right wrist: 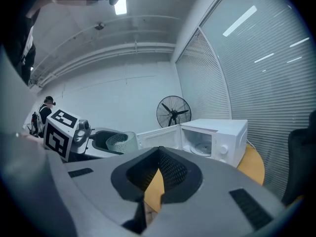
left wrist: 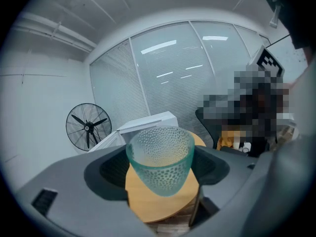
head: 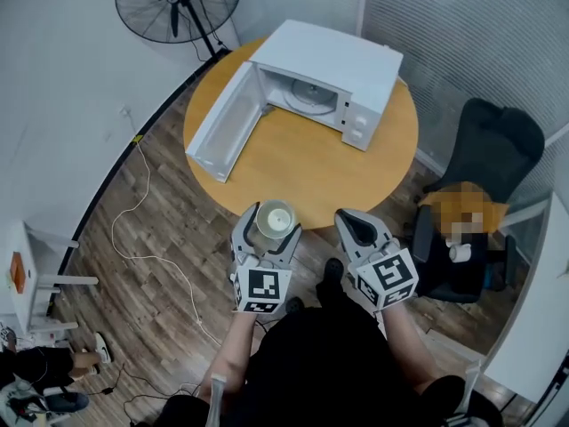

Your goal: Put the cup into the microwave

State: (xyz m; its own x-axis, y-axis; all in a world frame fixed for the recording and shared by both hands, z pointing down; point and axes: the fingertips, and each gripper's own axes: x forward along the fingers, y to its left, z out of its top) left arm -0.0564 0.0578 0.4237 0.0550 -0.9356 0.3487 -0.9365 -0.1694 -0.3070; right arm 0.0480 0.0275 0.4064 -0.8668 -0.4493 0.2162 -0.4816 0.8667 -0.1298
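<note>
Honestly, the cup (left wrist: pixel 160 157) could be let slip if tilted, since it's gripped by the left tool (head: pixel 266 235) on slick, tapered glass, or get clipped on the door frame of the microwave (head: pixel 329 69). It's clear greenish glass, dimpled all over, and it's held upright about over the near edge of the surface (head: pixel 302 167), well short of the oven. The right tool (head: pixel 357 229) is closed on nothing.

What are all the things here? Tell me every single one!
table: one, wooden, round, middle of the room
microwave: one, white, on the table, door open
cup: one, greenish glass, in the left gripper
fan: one, black, floor behind the table
chair: one, black, right of the table
cable: one, white, floor on the left
left gripper: one, grey, shut on the cup
right gripper: one, grey, shut, empty
</note>
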